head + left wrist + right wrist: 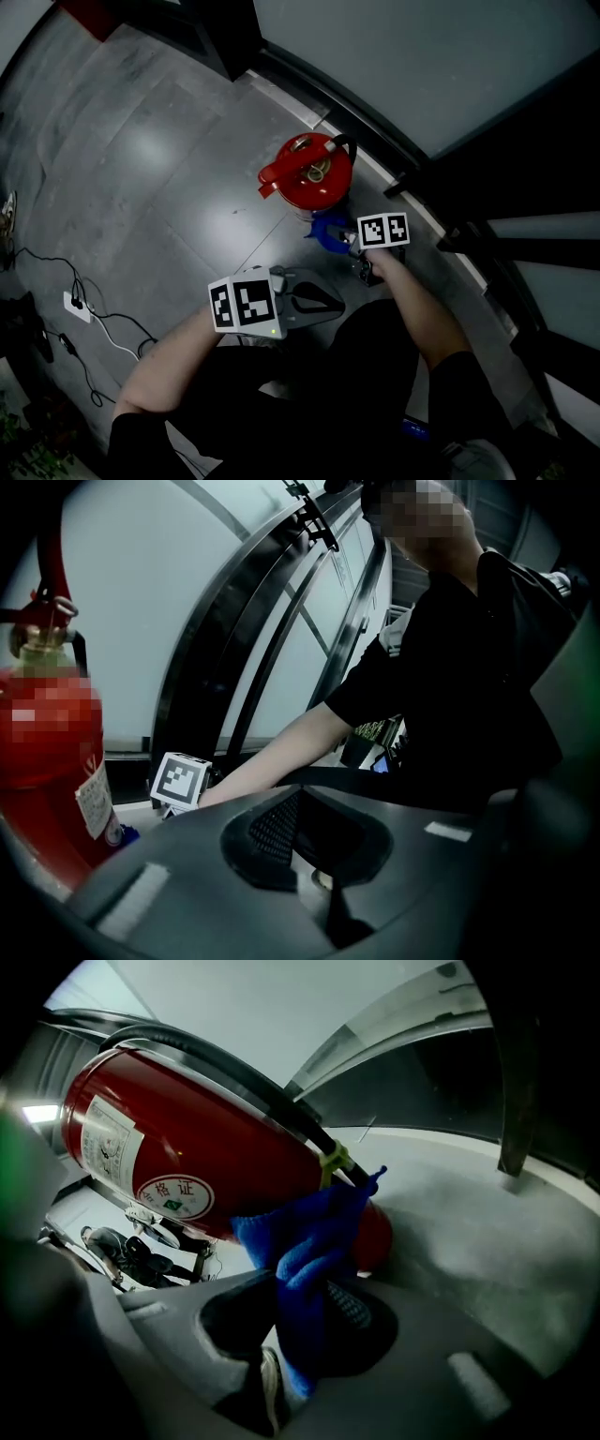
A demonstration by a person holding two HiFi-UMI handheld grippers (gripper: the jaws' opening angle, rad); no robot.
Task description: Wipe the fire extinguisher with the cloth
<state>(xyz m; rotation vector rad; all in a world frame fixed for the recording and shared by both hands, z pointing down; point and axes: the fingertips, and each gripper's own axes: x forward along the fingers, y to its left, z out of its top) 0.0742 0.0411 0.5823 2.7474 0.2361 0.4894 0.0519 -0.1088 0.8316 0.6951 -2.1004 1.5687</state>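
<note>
Two grippers are down near the grey floor (141, 169), both close to the red fire extinguisher (309, 178), which stands upright beside the dark-framed glass wall (450, 66). The right gripper (309, 1326) has its fingers (469, 1372) pinched on a bunched blue cloth (314, 1241). The free end of the cloth is pressed against the lower part of the extinguisher's body, close to its base. In the right gripper view a black hose (234, 1072) runs along the cylinder, fastened by a yellow tie (335, 1159) just above the cloth, and a white label (111, 1147) sits further up the red shell.

The left gripper (319, 855) is held back, a little apart from the extinguisher and on the person's side of it. Its fingers (169, 892) are brought together with nothing between them. It looks across at the person's right forearm (272, 757) and the marker cube (180, 780) of the other gripper, with the extinguisher at the left edge of its view. White and black cables (103, 328) lie on the floor well away to the person's left.
</note>
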